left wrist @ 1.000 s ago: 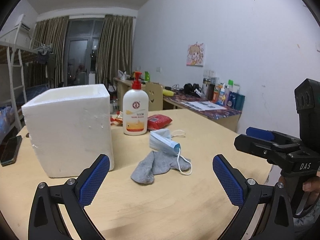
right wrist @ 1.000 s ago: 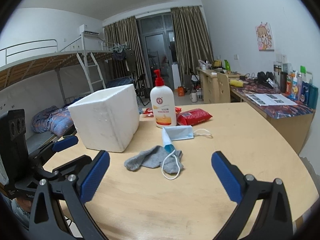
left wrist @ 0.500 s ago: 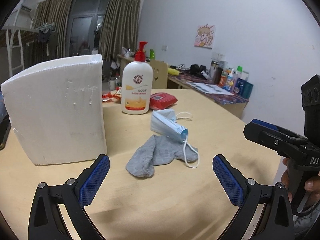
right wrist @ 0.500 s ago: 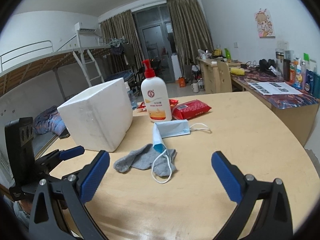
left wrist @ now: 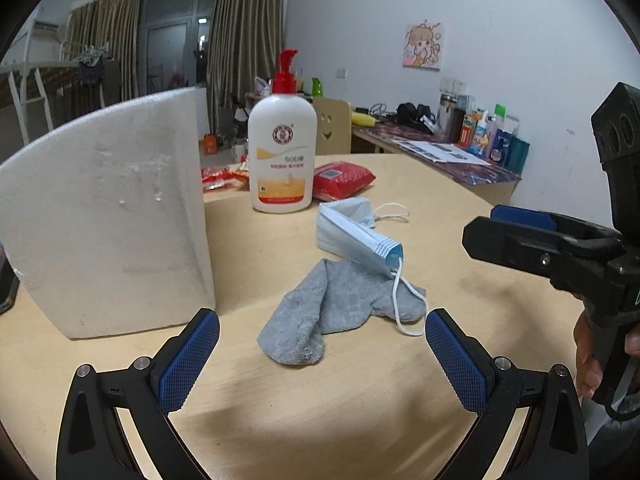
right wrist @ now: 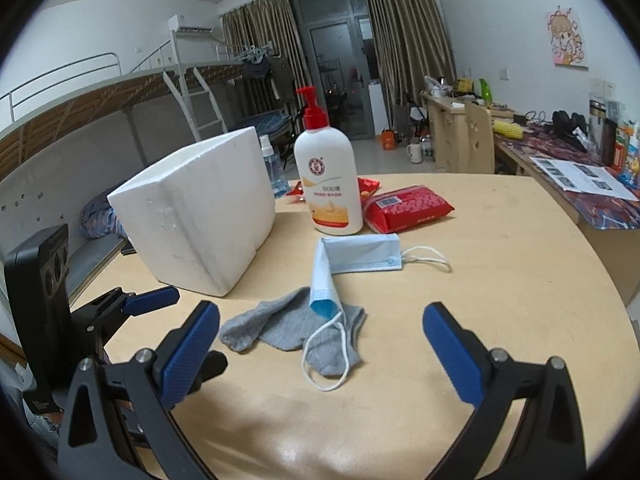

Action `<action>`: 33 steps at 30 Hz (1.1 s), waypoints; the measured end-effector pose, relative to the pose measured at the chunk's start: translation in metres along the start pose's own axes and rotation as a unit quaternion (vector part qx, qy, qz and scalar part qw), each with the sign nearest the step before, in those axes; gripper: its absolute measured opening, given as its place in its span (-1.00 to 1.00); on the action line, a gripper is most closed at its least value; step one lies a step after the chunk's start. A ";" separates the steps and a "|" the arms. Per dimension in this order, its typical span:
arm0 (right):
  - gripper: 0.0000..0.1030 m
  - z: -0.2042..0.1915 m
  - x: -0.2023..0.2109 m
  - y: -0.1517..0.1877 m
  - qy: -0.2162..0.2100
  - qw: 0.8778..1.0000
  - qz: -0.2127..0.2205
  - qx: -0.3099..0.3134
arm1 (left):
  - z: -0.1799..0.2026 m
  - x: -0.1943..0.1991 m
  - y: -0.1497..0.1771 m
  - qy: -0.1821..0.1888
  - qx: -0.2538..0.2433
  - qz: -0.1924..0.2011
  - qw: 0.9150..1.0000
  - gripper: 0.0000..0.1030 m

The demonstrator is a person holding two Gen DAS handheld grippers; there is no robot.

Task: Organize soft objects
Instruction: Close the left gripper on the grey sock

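A grey sock (left wrist: 332, 314) (right wrist: 288, 326) lies crumpled in the middle of the round wooden table (left wrist: 360, 412). A folded blue face mask (left wrist: 352, 236) (right wrist: 360, 256) rests partly on it, one ear loop trailing over the sock. A white foam box (left wrist: 104, 236) (right wrist: 204, 216) stands to the left. My left gripper (left wrist: 318, 356) is open, low over the table just short of the sock. My right gripper (right wrist: 320, 350) is open too, near the sock and mask, with nothing between its fingers. Each gripper shows in the other's view, at the right edge (left wrist: 516, 228) and at the left edge (right wrist: 140, 304).
A white pump bottle (left wrist: 282, 160) (right wrist: 328, 188) and a red wipes pack (left wrist: 340, 180) (right wrist: 408, 208) stand behind the mask. A phone (left wrist: 6, 288) lies left of the box. A desk with bottles and papers (right wrist: 580, 176) runs along the right wall; a bunk bed (right wrist: 120, 112) stands far left.
Both grippers have dropped lower and come closer to the sock and mask, which now look larger. Both stay open. The objects on the table have not moved.
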State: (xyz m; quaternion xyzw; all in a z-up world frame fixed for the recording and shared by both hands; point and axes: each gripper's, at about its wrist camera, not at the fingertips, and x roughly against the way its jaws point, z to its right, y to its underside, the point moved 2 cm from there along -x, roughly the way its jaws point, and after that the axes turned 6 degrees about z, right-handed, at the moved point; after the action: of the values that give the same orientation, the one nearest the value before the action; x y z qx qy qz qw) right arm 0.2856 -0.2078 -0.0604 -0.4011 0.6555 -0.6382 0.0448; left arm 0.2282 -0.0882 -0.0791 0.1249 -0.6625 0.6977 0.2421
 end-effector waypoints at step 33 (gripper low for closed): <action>0.99 0.022 -0.067 -0.006 -0.033 0.996 -0.083 0.001 | -0.023 -0.055 0.006 -0.005 0.074 -0.106 0.992 -0.63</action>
State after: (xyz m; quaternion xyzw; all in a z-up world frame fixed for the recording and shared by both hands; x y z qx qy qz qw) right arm 0.3464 -0.1859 -0.0900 -0.4746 0.6174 -0.6272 0.0137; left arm 0.2756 -0.0751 -0.1140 0.2154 -0.5937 0.7145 0.3010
